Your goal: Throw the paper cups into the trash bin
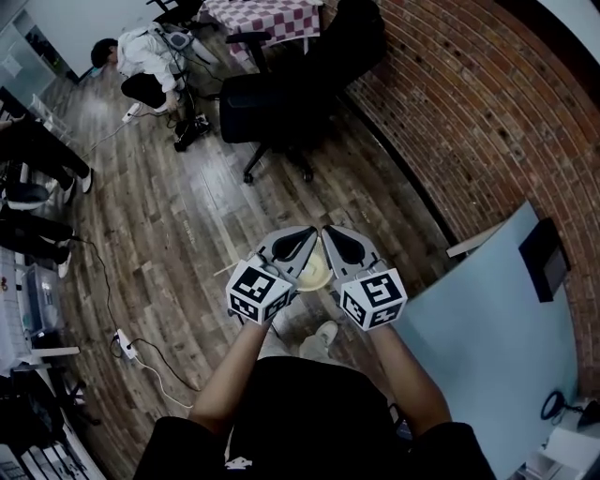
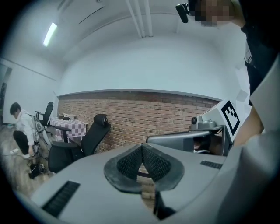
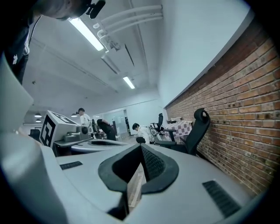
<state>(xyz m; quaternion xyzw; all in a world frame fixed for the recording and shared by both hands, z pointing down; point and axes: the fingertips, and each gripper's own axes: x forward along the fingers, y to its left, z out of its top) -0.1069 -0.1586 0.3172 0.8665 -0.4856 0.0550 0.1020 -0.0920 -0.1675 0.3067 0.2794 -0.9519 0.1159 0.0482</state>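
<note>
The only thing near me that could belong to the task is a pale round rim (image 1: 315, 274). It shows in the head view between the bodies of my two grippers and lower than they are, and I can't tell whether it is a paper cup or the mouth of the bin, or whether either gripper touches it.

My left gripper (image 1: 307, 234) has its ribbed pads (image 2: 129, 166) pressed together at the tips. Nothing sits between them, and only wall and floor show through the slit below. My right gripper (image 1: 330, 232) is closed the same way, pad (image 3: 153, 164) against pad, with a strip of floor showing in the gap. The two point forward, close to level, with their tips almost meeting.

My shoe (image 1: 323, 336) is at 6 o'clock from the rim, on the wooden floor (image 1: 169, 225). A black office chair (image 1: 272, 108) stands at 12 o'clock, and behind it is a table with a checked cloth (image 1: 272, 19). The brick wall (image 1: 450, 122) runs past at 2 o'clock. A pale blue tabletop (image 1: 497, 319) lies at 4 o'clock. A person in white (image 1: 141, 61) crouches at 11 o'clock, well apart from me. A power strip (image 1: 125, 345) lies at 8 o'clock.
</note>
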